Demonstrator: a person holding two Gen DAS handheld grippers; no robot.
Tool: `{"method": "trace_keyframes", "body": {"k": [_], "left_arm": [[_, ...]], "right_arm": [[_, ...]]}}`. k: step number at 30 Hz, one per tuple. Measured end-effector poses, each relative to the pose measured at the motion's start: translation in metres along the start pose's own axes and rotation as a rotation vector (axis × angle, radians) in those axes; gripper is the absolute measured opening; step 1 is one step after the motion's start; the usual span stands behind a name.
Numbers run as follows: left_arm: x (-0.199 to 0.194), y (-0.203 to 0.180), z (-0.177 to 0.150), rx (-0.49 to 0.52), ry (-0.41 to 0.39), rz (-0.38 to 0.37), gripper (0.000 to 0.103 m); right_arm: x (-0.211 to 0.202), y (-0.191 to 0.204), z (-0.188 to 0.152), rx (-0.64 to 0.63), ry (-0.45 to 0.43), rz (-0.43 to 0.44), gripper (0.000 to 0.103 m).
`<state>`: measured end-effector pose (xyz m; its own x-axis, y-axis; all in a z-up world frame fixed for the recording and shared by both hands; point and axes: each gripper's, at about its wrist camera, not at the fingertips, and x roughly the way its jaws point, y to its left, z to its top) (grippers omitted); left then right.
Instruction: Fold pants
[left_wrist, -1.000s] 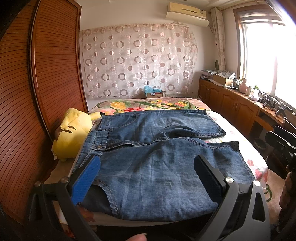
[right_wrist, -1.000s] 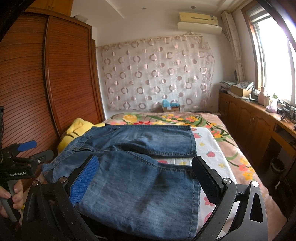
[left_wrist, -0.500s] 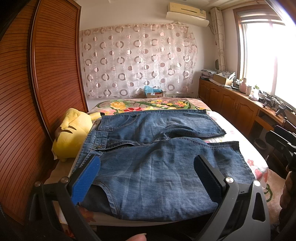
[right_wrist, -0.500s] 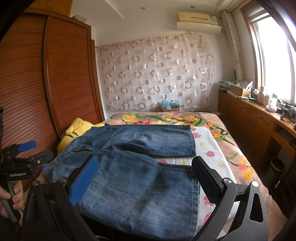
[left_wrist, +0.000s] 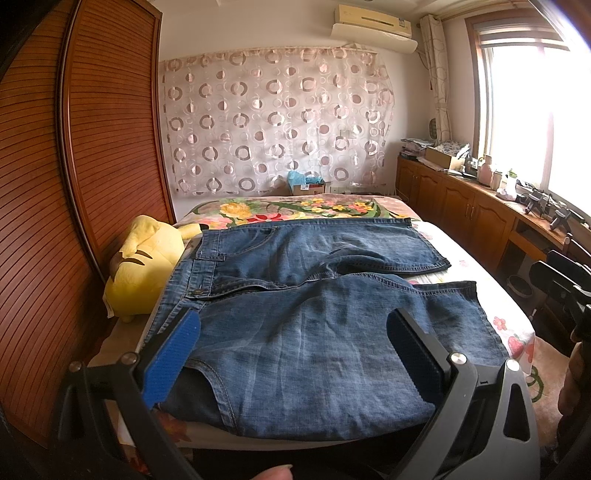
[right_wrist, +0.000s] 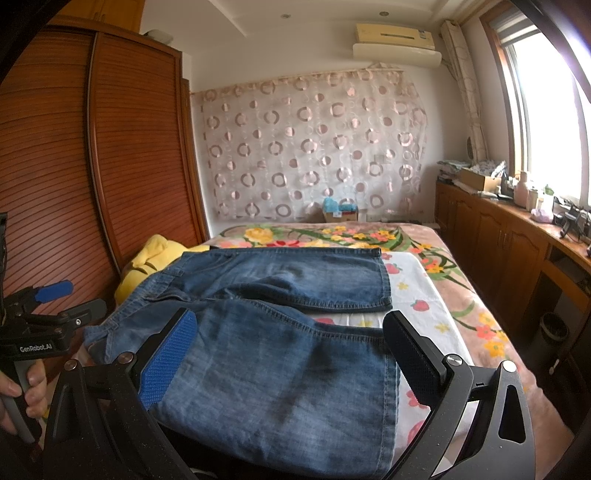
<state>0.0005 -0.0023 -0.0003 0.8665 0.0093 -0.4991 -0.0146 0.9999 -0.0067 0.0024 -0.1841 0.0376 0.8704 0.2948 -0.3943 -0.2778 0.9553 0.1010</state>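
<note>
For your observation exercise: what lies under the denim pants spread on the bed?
Around the pants the floral bedcover and a white strawberry-print sheet show, so the pants rest on those. The bedding directly beneath is covered and cannot be seen. A yellow plush toy sits beside the waistband.

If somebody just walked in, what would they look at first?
Probably the big blue jeans spread flat on the flowery bed, with the two legs lying apart. Next, the bright yellow plush toy squeezed between the bed and the wooden wardrobe, beside the waistband. Both open grippers, the left gripper and the right gripper, hover at the near edge, holding nothing.
</note>
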Motion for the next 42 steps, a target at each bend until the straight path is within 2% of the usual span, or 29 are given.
{"method": "trace_keyframes", "body": {"k": [20, 42], "left_arm": [[0.001, 0.002, -0.003, -0.001, 0.011, -0.003, 0.102], [0.044, 0.043, -0.032, -0.042, 0.127, 0.025, 0.102]], "right_arm": [[0.001, -0.002, -0.001, 0.001, 0.007, 0.000, 0.103], [0.039, -0.037, -0.037, 0.035, 0.145, -0.039, 0.103]]}}
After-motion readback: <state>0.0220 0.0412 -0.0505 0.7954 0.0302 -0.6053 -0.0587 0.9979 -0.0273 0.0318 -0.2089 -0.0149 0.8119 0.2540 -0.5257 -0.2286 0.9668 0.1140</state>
